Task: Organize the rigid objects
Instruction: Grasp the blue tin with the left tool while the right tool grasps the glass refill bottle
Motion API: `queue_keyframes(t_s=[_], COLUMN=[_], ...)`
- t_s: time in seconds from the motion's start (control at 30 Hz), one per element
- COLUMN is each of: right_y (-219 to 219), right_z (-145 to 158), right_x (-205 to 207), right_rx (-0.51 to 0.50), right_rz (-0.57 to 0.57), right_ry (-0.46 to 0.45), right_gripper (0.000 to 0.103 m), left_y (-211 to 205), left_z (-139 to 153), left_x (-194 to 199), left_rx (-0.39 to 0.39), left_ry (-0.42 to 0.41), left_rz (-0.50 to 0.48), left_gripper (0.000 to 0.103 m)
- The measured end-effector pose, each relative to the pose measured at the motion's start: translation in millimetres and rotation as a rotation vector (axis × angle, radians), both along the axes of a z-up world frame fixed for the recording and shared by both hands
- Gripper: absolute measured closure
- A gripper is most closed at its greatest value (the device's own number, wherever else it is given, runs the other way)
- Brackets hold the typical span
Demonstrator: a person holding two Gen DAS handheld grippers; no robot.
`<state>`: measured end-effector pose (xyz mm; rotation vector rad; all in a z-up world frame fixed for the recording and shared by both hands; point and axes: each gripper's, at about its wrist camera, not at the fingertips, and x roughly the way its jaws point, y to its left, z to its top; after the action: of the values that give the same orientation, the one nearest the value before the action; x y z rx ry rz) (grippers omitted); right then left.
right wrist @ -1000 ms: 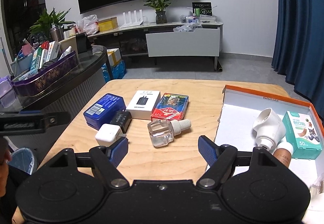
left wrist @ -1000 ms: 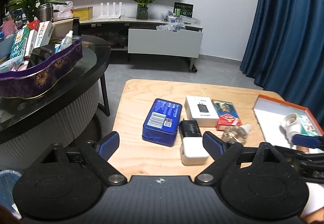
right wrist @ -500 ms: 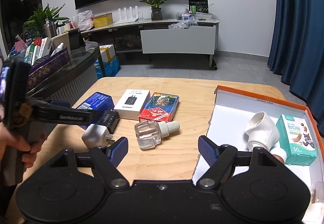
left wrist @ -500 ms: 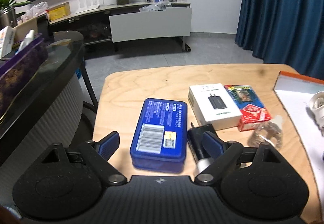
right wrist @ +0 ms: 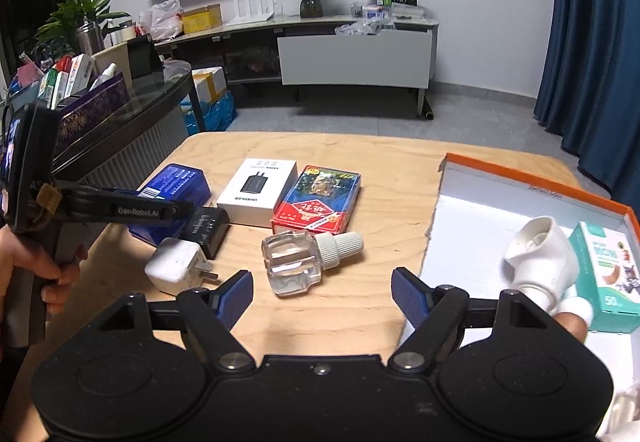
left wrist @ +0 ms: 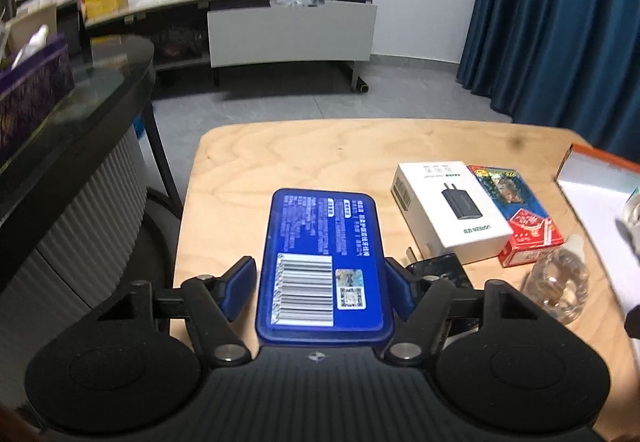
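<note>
While three items already lie in the orange-rimmed white box (right wrist: 532,182) at frame right, my left tongs (left wrist: 320,288) close around the flat blue tin (left wrist: 324,258) at lower centre, its grip unconfirmed; my right tongs (right wrist: 322,292) hang wide open, empty, with six things left on the wooden desk (right wrist: 384,162).

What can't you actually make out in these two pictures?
- Whether the left gripper pinches the blue tin: in the left wrist view its left finger shows a gap.
- The black charger: in that view, mostly hidden behind the gripper finger and the white charger box.
- The orange-rimmed box: its right side is cut off by the right wrist view's edge.
- Small print on the tin: too blurred.
</note>
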<state>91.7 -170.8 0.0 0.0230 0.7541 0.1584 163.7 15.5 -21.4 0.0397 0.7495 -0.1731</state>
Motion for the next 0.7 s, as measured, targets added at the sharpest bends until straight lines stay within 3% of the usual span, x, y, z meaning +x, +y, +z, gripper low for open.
queue_keyframes(t_s=[0.03, 0.23, 0.43, 0.57, 0.67, 0.7], right_y=[1.6, 9.5, 19.3, 30.3, 34.3, 33.9], right_z=[-2.2, -13.7, -30.3, -36.3, -37.9, -37.5], right_x=[3.9, 21.7, 48.8, 62.2, 64.6, 63.5], right_rx=[0.000, 0.013, 0.052, 0.002, -0.043, -0.043], right_rz=[-0.003, -0.022, -0.069, -0.113, -0.125, -0.118], right_ry=[0.013, 0.069, 0.164, 0.142, 0.112, 0.103], right_gripper=[0.013, 0.013, 0.013, 0.004, 0.012, 0.029], left_y=[-2.6, -6.3, 4.1, 7.5, 8.1, 8.3], left_z=[-0.5, 1.0, 16.0, 24.9, 28.3, 28.9], left_x=[-0.2, -5.3, -18.3, -26.4, -32.7, -34.1], left_rx=[0.009, 0.019, -0.015, -0.017, -0.028, -0.031], left_ry=[-0.009, -0.033, -0.063, -0.092, -0.104, -0.107], left_rz=[-0.002, 0.007, 0.040, 0.047, 0.046, 0.046], left_gripper=[0.040, 0.040, 0.040, 0.040, 0.040, 0.040])
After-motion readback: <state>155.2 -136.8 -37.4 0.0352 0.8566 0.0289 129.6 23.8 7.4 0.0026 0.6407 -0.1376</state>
